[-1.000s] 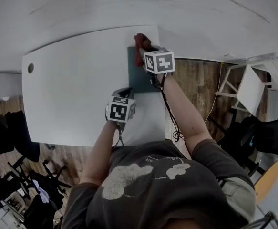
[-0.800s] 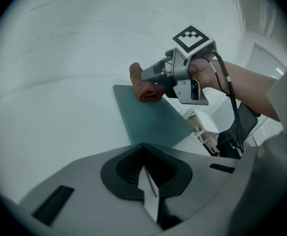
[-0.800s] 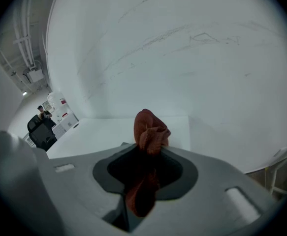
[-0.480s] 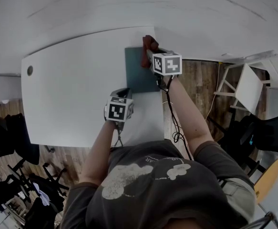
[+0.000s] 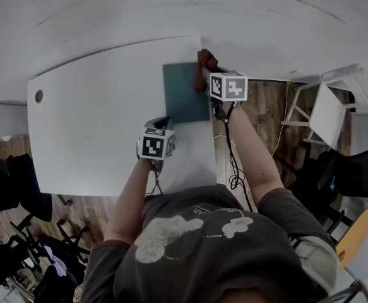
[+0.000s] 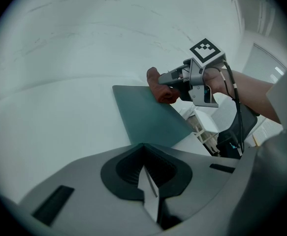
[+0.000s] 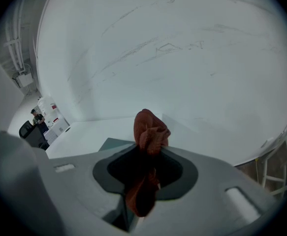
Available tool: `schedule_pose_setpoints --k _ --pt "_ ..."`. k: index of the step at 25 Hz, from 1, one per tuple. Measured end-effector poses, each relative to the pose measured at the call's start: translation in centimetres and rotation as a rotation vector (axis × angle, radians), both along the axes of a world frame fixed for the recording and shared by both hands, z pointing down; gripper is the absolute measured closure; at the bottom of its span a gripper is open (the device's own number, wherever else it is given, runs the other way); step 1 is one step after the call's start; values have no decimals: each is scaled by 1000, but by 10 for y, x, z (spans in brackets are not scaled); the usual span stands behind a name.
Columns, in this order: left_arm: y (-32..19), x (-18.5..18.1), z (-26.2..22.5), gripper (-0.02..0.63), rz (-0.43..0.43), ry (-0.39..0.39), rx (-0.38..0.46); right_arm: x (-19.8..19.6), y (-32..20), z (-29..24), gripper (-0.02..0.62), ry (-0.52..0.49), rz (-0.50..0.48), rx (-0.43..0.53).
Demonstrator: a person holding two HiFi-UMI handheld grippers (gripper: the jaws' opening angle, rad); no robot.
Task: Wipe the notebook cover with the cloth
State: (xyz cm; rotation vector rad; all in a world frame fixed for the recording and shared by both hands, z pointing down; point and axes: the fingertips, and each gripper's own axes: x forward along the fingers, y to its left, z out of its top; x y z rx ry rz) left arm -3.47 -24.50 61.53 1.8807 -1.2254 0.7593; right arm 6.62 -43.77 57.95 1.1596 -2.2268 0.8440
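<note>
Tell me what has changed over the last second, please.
The right gripper, shut on the crumpled red cloth, slid it rightwards along the far edge of the flat dark teal notebook, to its far right corner. The notebook and the shut left gripper over the white table kept their places.

The right gripper [image 7: 144,161] fills the bottom of the frame with its grey body, and its jaws are closed on a rust-red cloth [image 7: 150,131]. The cloth bunches up above the jaws at frame centre and trails down between them towards the lower edge. Just left of the bunch, a teal corner of the notebook [image 7: 114,144] lies flat on the white worktop [image 7: 86,134]. A pale wall [image 7: 173,53] with faint scuffs fills the upper frame.
</note>
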Motion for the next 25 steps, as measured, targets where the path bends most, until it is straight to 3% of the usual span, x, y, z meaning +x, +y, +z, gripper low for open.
schedule_pose_setpoints --k 13,19,25 --pt "3 0 -1 609 2 2 10 19 11 -7 497 6 35 1" --pt "3 1 0 609 4 0 13 6 18 -26 497 -12 -3 27" --pt "3 -1 -2 609 9 -1 17 -35 41 -40 497 -63 -84 23"
